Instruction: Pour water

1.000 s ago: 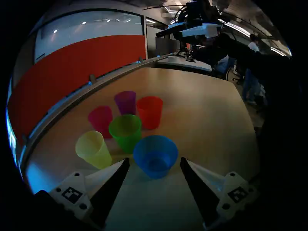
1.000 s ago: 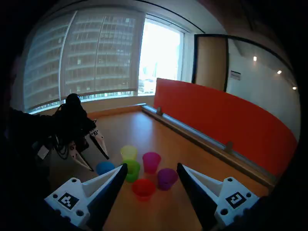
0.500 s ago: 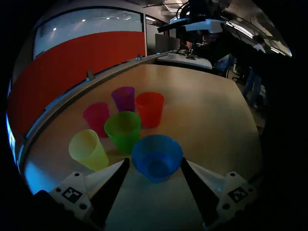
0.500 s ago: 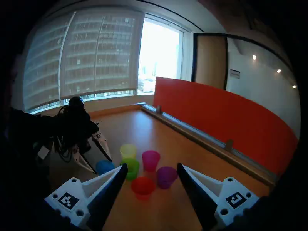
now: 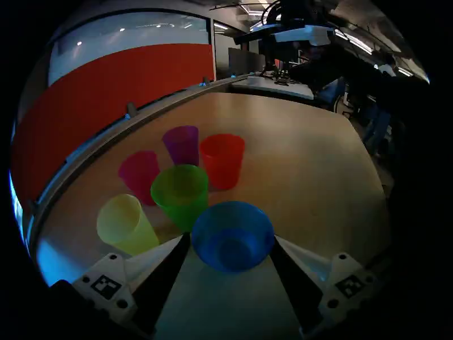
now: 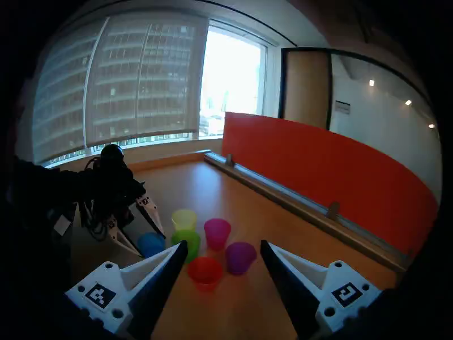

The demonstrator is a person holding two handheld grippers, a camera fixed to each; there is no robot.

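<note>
Squarely between the left gripper's (image 5: pixel 228 242) spread fingers (image 5: pixel 164 266) stands the blue cup (image 5: pixel 233 226) on a table (image 5: pixel 317 170), its rim reaching both; whether they press it cannot be told. Just behind the blue cup is a green cup (image 5: pixel 180 190), a yellow cup (image 5: pixel 122 222) beside that, and pink cup (image 5: pixel 139 173), purple cup (image 5: pixel 182 143), red cup (image 5: pixel 222 158) farther back: 6 cups. The right gripper (image 6: pixel 222 245), unclenched, hovers across the cluster from the blue cup.

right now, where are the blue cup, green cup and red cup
blue cup (image 5: pixel 232 241), left gripper view, on its inner base
green cup (image 5: pixel 180 190), left gripper view, on its inner wall
red cup (image 5: pixel 222 167), left gripper view, on its outer wall
</note>
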